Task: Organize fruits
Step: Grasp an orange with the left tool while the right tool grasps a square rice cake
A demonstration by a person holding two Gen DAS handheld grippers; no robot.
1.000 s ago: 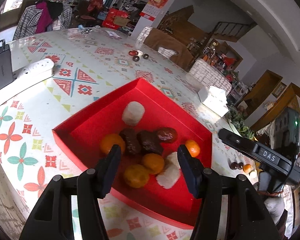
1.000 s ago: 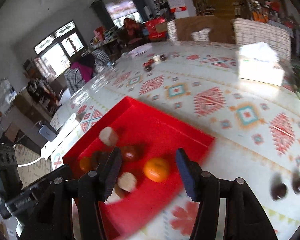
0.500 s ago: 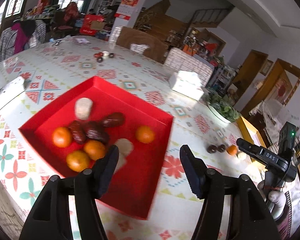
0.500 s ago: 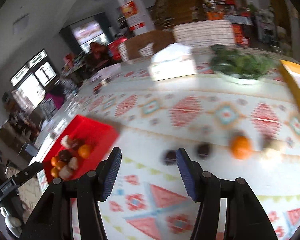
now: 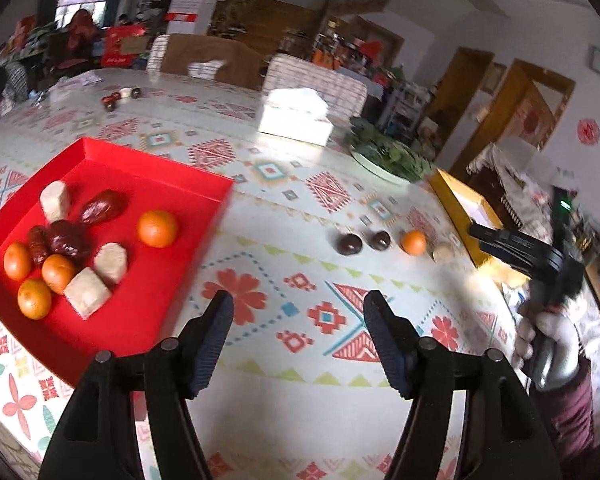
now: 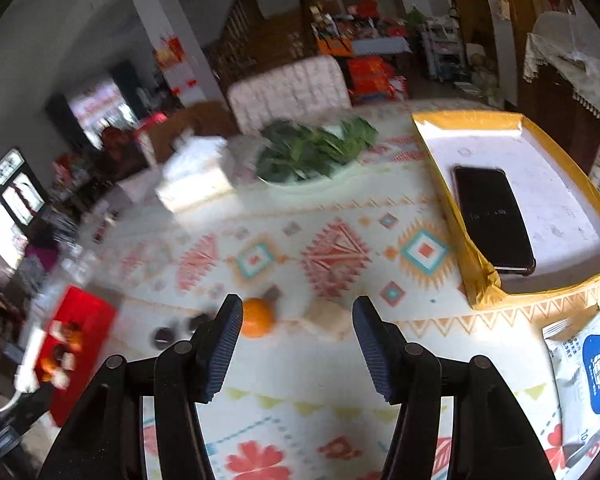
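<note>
Risk of a clipped fruit: four loose pieces in a row on the worktop (image 5: 300, 200), close together, namely two dark fruits (image 5: 349, 244), an orange (image 5: 414, 242) and a pale chunk (image 5: 443, 253). Round enough to roll away toward the yellow box (image 6: 480, 276) at 2 o'clock if nudged by one finger instead of straddled.

Risk of a mixed grab as well: in the right wrist view, the orange just beside the left finger's outline, the pale chunk close by at 3 o'clock of it. Heavy blur across that view, so poor aim likely until steadied. Possible clash of the two tools, both turned toward the same patch.

Left hand-held gripper (image 5: 298, 344): tilted down over bare patterned cloth, jaws about half apart, just been opening, nothing between them. Red tray (image 5: 100, 148) off at 9 o'clock, already holding oranges, dark fruits and pale chunks.

Right hand-held gripper (image 6: 296, 348): carried by a gloved hand (image 5: 548, 344) at 3 o'clock in the left wrist view, pitched down toward the row. Jaws at middling width, pads pressing on nothing, orange and chunk lying beyond the tips.
</note>
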